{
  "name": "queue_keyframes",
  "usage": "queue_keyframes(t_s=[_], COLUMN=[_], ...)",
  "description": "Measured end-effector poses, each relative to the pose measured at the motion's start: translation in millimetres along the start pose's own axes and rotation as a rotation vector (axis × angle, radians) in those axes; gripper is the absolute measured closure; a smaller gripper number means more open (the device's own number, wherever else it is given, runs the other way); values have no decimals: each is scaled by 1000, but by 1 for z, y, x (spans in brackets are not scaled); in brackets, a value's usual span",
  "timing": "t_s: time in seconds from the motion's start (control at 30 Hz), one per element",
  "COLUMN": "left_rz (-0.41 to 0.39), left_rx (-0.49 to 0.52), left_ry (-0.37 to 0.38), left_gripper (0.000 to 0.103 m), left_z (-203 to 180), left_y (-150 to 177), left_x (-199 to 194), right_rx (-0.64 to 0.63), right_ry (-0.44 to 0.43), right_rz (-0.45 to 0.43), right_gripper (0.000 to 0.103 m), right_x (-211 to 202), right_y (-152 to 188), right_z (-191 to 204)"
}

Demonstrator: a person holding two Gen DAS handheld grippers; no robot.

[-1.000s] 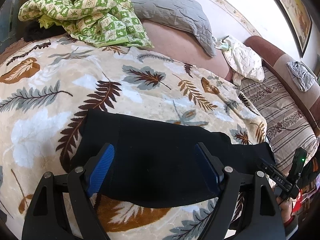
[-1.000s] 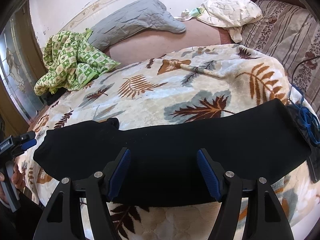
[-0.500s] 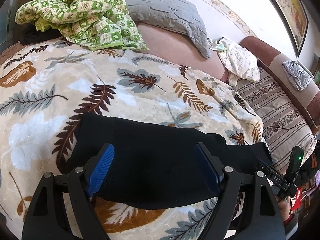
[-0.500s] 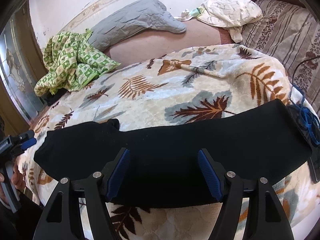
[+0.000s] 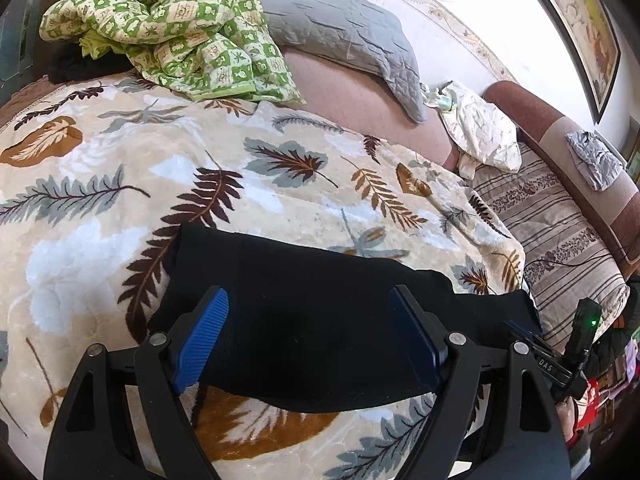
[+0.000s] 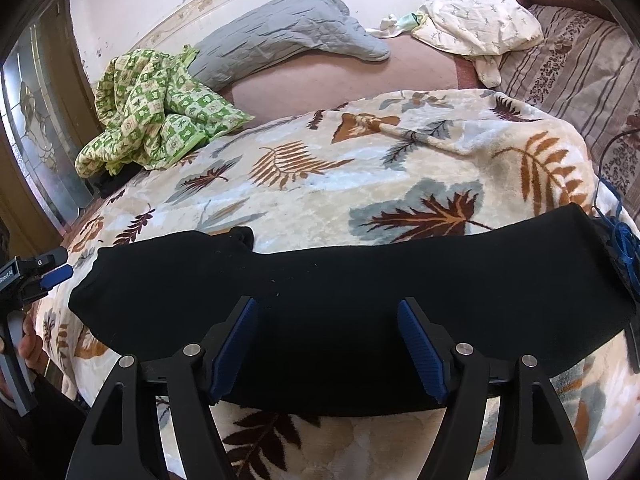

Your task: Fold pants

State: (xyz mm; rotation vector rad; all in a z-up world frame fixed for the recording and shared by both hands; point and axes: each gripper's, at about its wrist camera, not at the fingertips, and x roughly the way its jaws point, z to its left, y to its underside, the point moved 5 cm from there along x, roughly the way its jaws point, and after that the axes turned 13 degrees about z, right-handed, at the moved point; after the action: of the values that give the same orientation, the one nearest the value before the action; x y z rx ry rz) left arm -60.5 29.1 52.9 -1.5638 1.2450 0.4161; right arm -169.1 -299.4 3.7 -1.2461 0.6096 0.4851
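Two wrist views cover one bed. Left wrist view: the left gripper [image 5: 308, 336] hangs over the black pants [image 5: 320, 320], its blue-padded jaws spread wide with nothing clamped between them. The pants lie folded in a long dark band across the leaf-print blanket [image 5: 120, 200], close to the bed's near edge. A green checked quilt [image 5: 176, 28] is bunched at the bed's far left corner, with a grey quilted cover [image 5: 344, 40] beside it. At the right edge the right gripper [image 5: 560, 364] shows only in part.

Right wrist view: the right gripper [image 6: 328, 344] is poised above the middle of the pants [image 6: 360, 292], jaws wide apart and empty. The band runs from the bed's left edge to its right edge, where a blue cord [image 6: 622, 244] lies against its end. A white printed cloth [image 6: 480, 24] sits at the far right corner. The left gripper [image 6: 40, 276] appears at the far left, held in a hand [image 6: 30, 344].
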Motion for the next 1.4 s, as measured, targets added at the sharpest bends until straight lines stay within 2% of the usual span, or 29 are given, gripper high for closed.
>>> queue_keyframes(t_s=[0.2, 0.3, 0.4, 0.53, 0.67, 0.77, 0.9, 1.07, 1.13, 1.2, 1.27, 1.4], left_rz=[-14, -15, -6, 0, 44, 78, 115, 114, 120, 123, 104, 64], left_rx=[-82, -148, -185, -208, -202, -193, -201, -156, -144, -134, -131, -148], left_ry=[31, 33, 14, -15, -69, -122, -131, -161, -169, -176, -163, -166], left_gripper=[17, 16, 16, 16, 16, 16, 16, 16, 16, 17, 17, 17], left_z=[19, 36, 50, 62, 67, 72, 78, 70, 68, 66, 65, 68], left_y=[5, 11, 14, 18, 21, 23, 20, 12, 9, 7, 6, 6], left_x=[-11, -14, -15, -13, -3, 7, 21, 31, 35, 36, 30, 20], right_rx=[-7, -23, -73, -136, -227, -278, -395, -563, -598, -610, -572, -551], right_ry=[-11, -52, -78, -159, -169, -216, -298, -303, -287, -278, -306, -328], right_rz=[7, 16, 9, 19, 66, 91, 131, 144, 144, 137, 149, 177], right_gripper=[29, 27, 27, 27, 27, 27, 27, 27, 40, 87, 95, 95], right_x=[2, 4, 6, 17, 43, 50, 51, 54, 60, 62, 60, 63], right_y=[-2, -9, -21, -34, -40, -32, -8, 23, 30, 30, 25, 33], right_z=[5, 18, 42, 81, 125, 152, 186, 218, 226, 230, 230, 238])
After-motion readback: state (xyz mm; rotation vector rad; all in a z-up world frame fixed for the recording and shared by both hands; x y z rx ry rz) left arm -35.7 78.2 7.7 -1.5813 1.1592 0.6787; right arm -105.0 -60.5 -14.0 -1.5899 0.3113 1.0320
